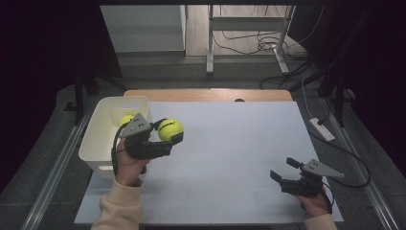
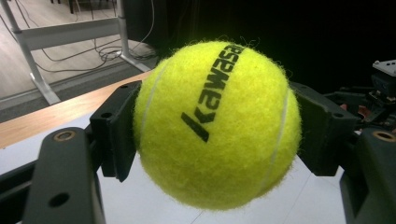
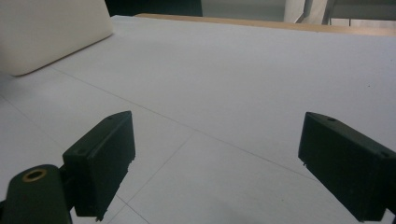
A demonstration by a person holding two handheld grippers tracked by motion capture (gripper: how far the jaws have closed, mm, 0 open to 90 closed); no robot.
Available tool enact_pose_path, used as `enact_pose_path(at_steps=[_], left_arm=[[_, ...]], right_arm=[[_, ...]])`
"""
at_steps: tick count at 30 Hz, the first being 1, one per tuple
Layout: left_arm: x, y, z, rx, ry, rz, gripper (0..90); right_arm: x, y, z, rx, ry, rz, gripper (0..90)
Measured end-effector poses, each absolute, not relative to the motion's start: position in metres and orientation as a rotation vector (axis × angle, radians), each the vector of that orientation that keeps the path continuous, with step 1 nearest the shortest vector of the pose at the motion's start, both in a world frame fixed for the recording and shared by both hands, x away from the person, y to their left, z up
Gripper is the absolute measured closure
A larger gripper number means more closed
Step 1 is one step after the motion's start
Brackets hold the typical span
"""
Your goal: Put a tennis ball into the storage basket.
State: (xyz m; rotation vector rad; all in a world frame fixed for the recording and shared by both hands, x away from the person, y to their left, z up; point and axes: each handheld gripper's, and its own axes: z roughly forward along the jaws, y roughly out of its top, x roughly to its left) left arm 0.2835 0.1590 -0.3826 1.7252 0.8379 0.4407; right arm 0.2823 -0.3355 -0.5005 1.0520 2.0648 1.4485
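Resting low at the lower right of the high view, the right gripper (image 1: 283, 169) lies on the white table sheet (image 1: 230, 143), jaws spread wide around bare surface. Farther up at centre left, the left gripper (image 1: 168, 134) clamps a fuzzy yellow-green tennis ball (image 1: 170, 129) between both pads, lifted above the sheet, forearm angled upward. Just beyond, a cream plastic bin (image 1: 106, 139) holds a second yellow ball (image 1: 126, 119).
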Motion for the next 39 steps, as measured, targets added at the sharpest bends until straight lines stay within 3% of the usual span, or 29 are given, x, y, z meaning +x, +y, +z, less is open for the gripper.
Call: enact_pose_path(at_steps=[39], left_arm=[[0.309, 0.195, -0.380, 1.736, 1.029, 0.482, 26.6]], right_arm=[[0.281, -0.330, -0.499, 1.054, 2.067, 1.460, 10.9]])
